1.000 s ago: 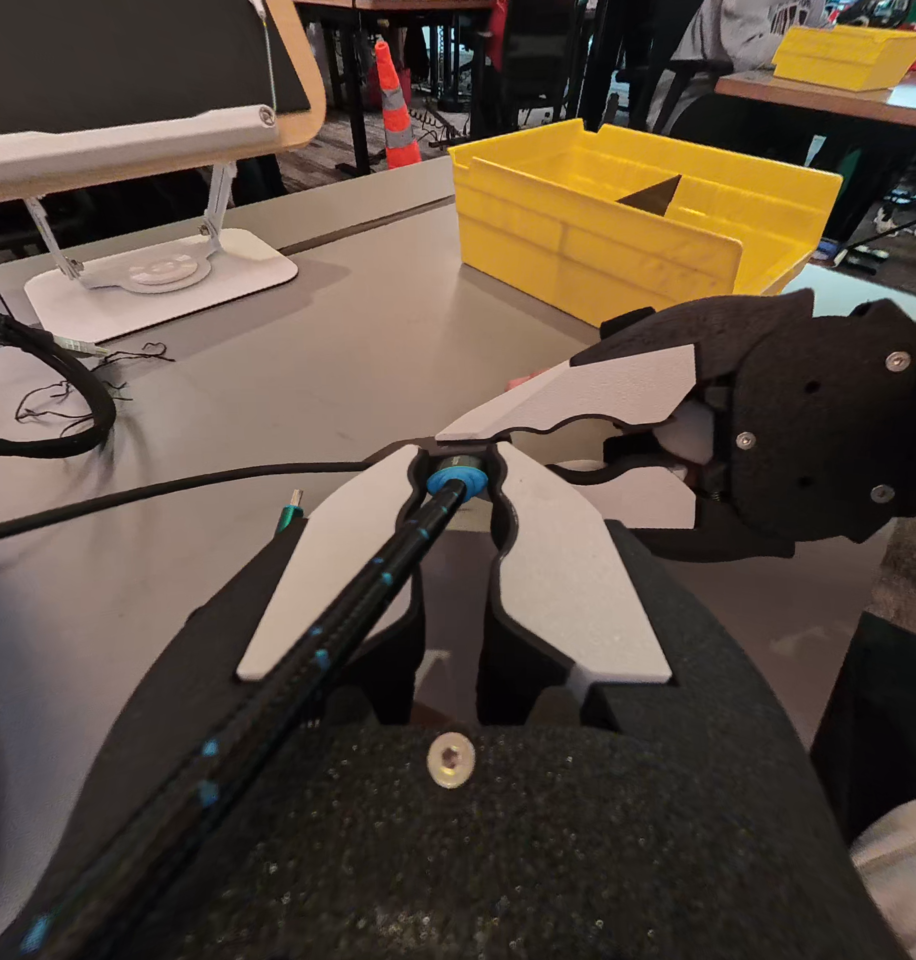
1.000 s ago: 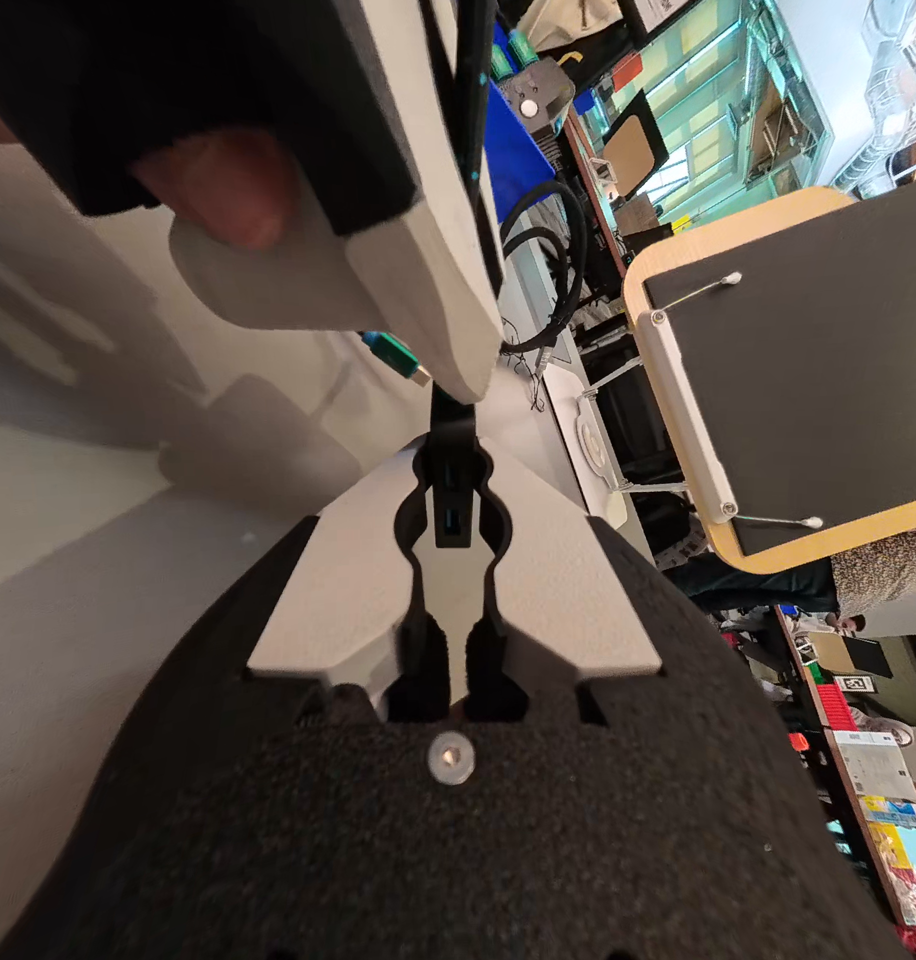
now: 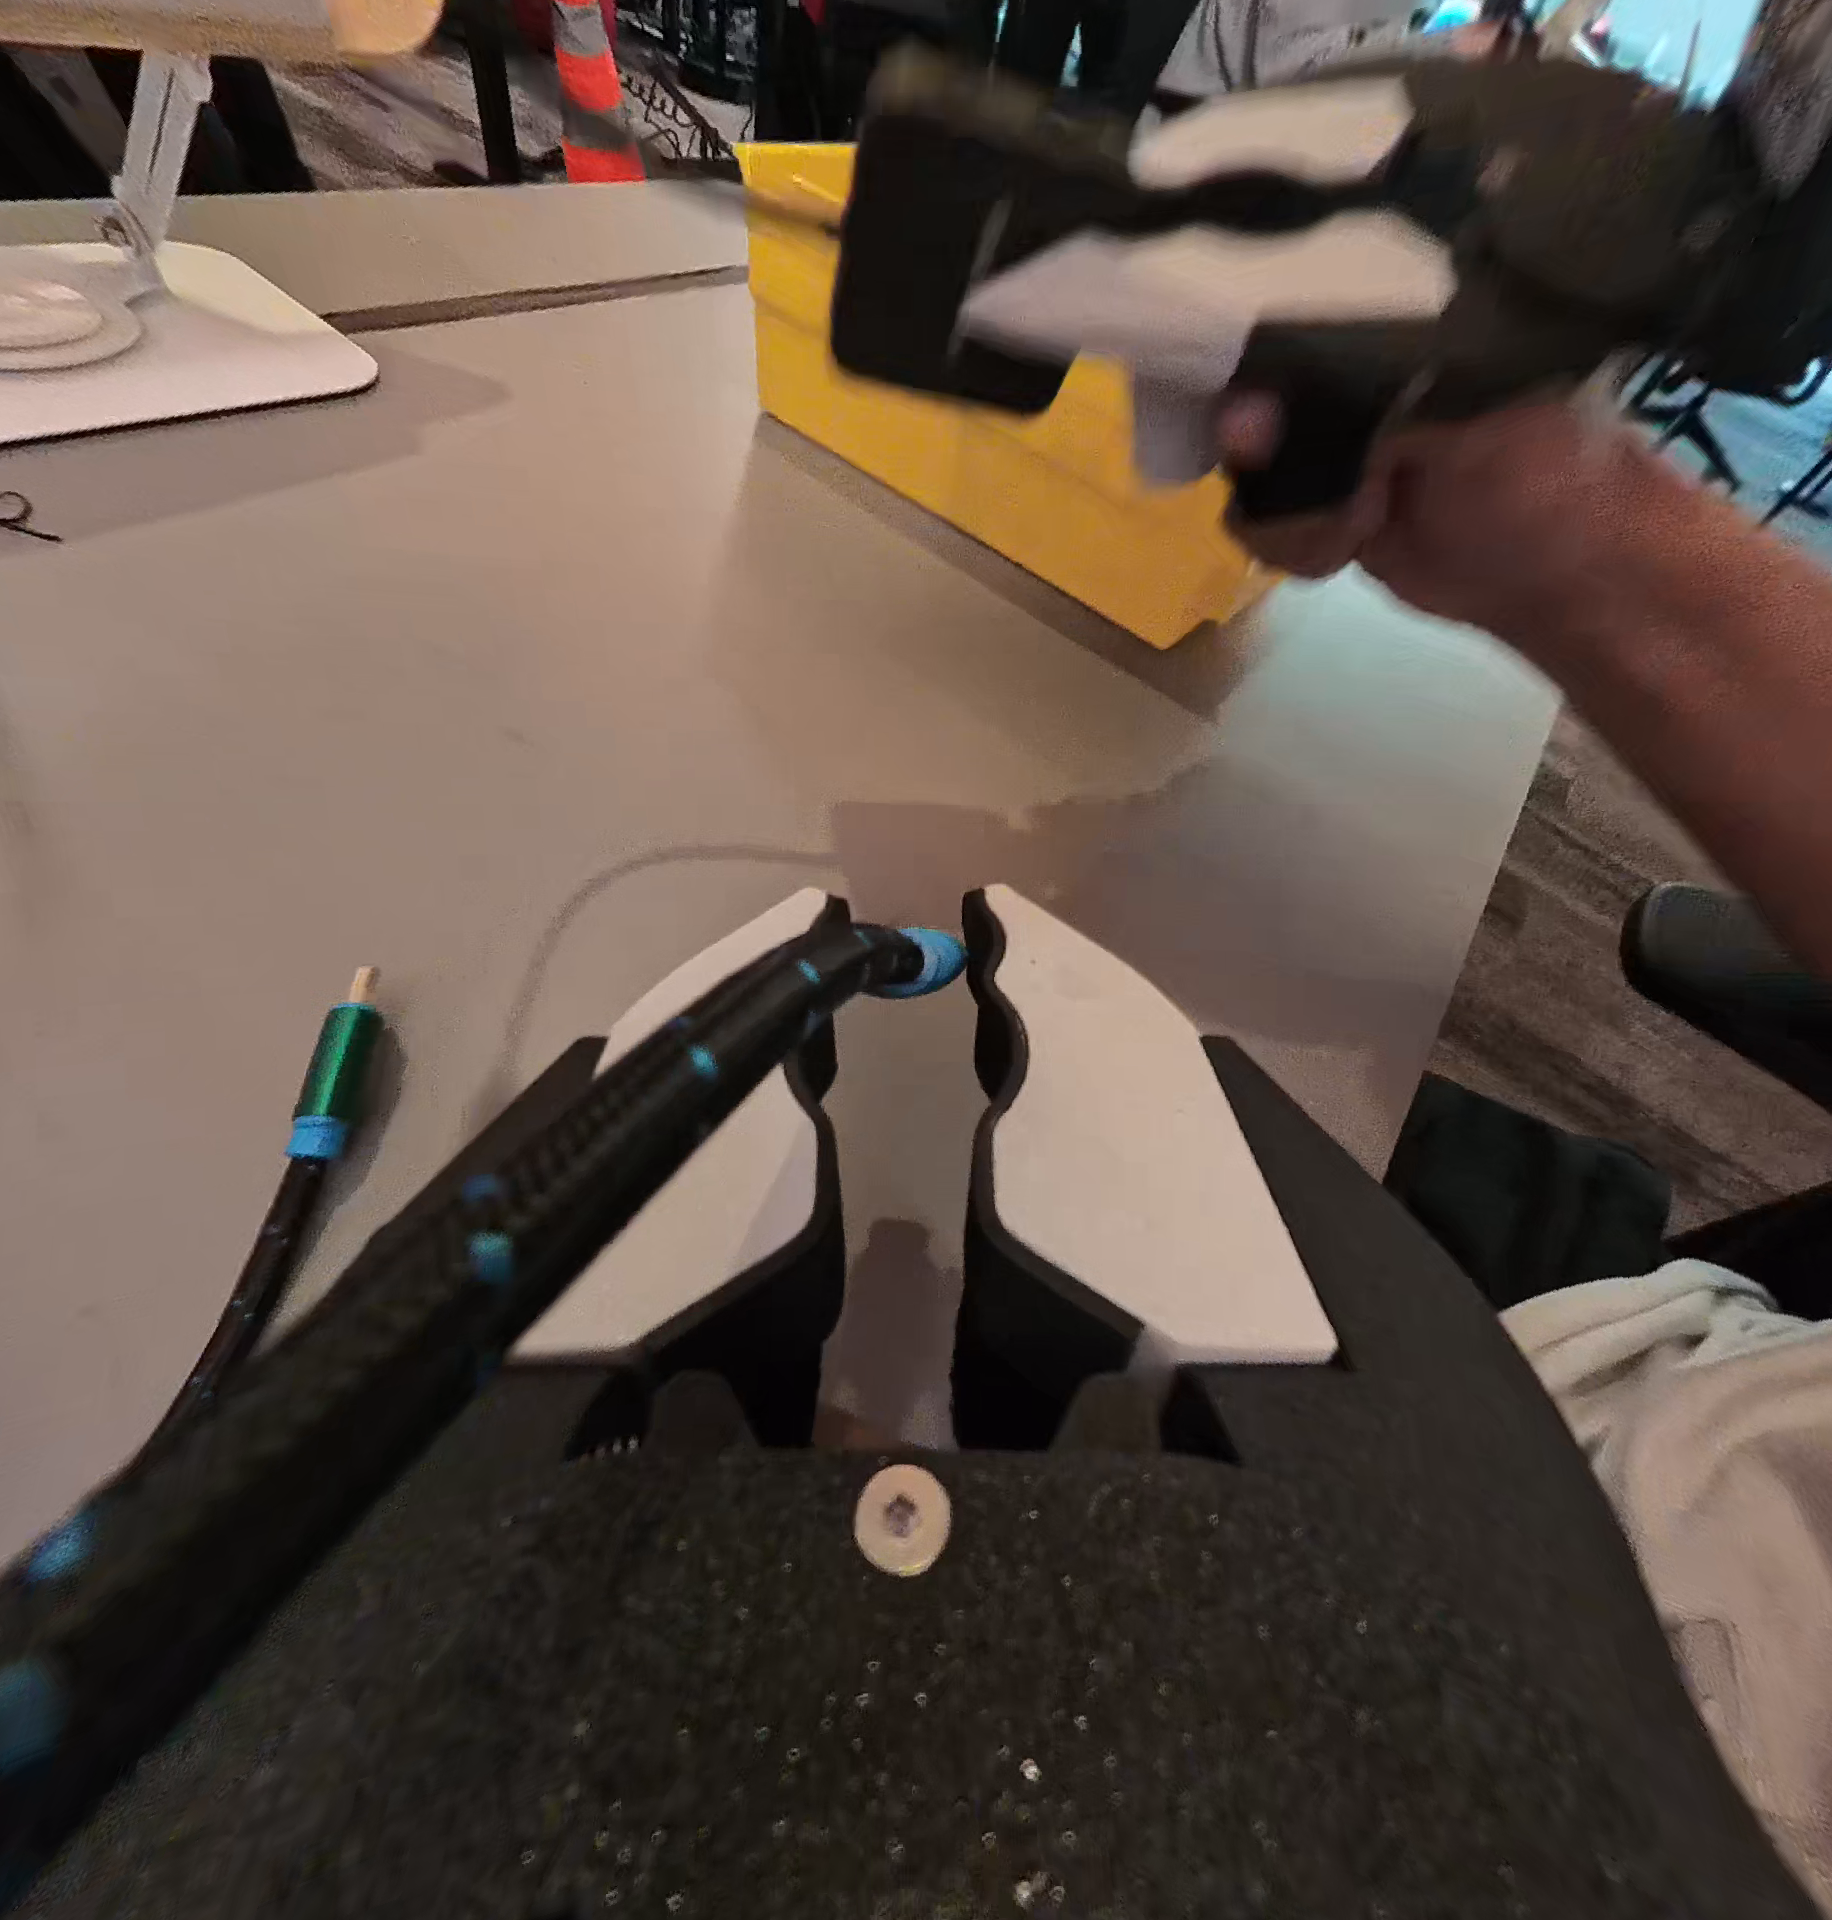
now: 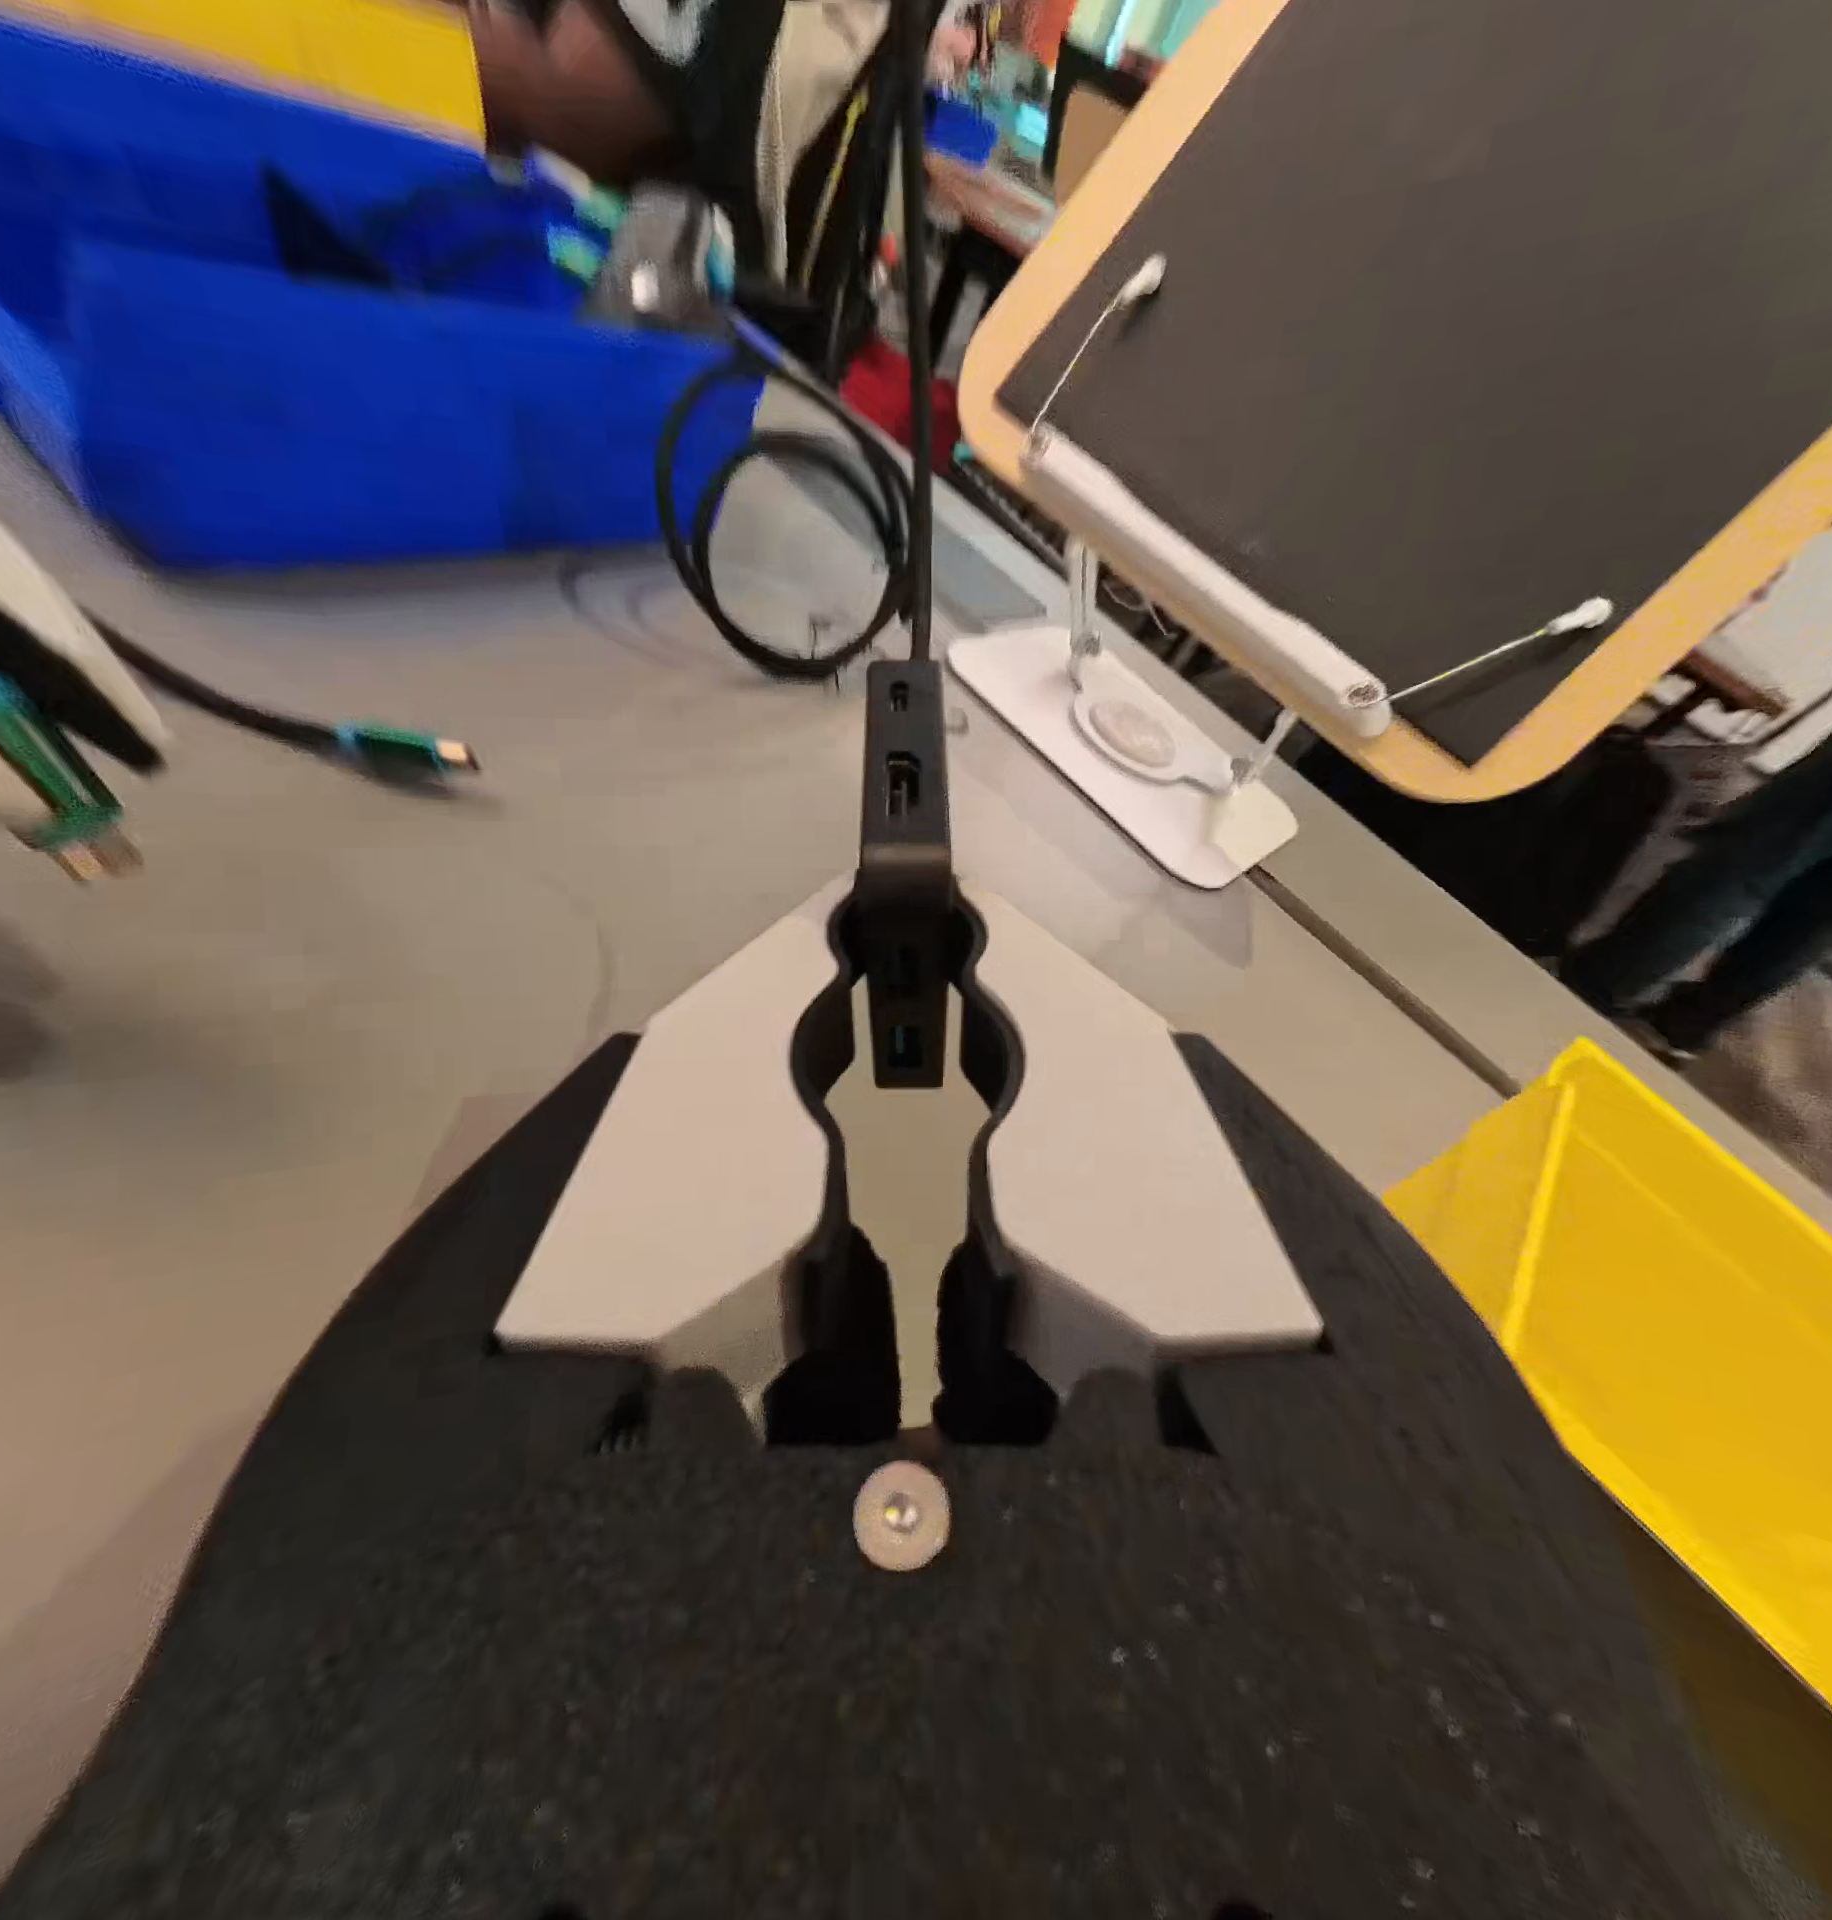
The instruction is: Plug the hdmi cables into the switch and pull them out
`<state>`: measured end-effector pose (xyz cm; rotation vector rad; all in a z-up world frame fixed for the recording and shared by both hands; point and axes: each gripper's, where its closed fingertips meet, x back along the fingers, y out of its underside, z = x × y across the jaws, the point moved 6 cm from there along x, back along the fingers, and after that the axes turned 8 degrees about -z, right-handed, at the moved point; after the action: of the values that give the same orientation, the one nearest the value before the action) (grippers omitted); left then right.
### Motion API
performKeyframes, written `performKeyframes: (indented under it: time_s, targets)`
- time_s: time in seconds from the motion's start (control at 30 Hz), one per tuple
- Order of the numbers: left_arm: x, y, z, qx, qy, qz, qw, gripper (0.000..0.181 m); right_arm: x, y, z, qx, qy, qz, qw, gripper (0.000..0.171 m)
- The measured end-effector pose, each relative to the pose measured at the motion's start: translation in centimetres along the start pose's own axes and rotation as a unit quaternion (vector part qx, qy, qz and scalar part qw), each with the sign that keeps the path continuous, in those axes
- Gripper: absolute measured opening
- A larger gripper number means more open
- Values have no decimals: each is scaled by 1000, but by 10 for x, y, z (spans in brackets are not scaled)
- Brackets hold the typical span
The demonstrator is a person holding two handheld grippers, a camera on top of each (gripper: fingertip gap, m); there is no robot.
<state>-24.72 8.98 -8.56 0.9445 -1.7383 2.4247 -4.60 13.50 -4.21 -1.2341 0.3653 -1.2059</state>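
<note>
Pinching the black switch (image 4: 901, 904) between our right gripper (image 4: 904, 914) tips, we hold it edge-on at the centre of the right wrist view, its ports facing the camera and its thin black lead (image 4: 917, 312) running to the top of the frame. Our left gripper (image 3: 896, 940) shows its fingers spread; a braided black HDMI cable (image 3: 538, 1174) crosses the left finger (image 3: 714, 1122), its blue collar (image 3: 927, 961) in the gap between the tips, and we cannot tell whether anything grips it. A second, green-shelled HDMI plug (image 3: 338, 1060) lies free on the grey table (image 3: 476, 675) at the left of the left wrist view. A yellow bin (image 3: 995, 478) sits upper centre there, with the blurred right gripper in front of it
</note>
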Motion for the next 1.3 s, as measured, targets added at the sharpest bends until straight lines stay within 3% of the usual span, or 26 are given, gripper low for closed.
performKeyframes:
  time_s: [0.17,0.33,0.47,0.57,0.7,0.83,0.9,1.0,1.07,1.3]
  targets:
    - [2,5,-4,-23,-9,-18,1000,22,74,-10,78,-37,-3,-18,999,12]
    - [3,5,-4,-23,-9,-16,1000,22,149,17,165,-17,0,-173,985,12]
    - [3,4,-5,-17,-6,-15,1000,22,168,40,217,-32,-41,-264,963,12]
    - [2,3,-5,-14,-6,-15,1000,22,149,65,247,-47,-105,-348,931,12]
    - [0,2,-3,-13,-7,-15,1000,22,91,87,263,-55,-208,-402,890,12]
    - [-3,3,0,-18,-11,-20,1000,22,26,111,269,-119,-304,-479,815,12]
    - [-3,4,0,-24,-17,-23,999,22,-4,122,274,-176,-323,-493,789,12]
    - [-1,5,-1,-28,-24,-26,999,22,-25,156,280,-162,-296,-567,751,14]
    - [-1,8,-1,-27,-25,-29,999,22,-29,169,283,-144,-268,-596,743,20]
    - [-4,12,-2,-18,-11,-34,999,21,-24,187,280,-76,-206,-606,765,34]
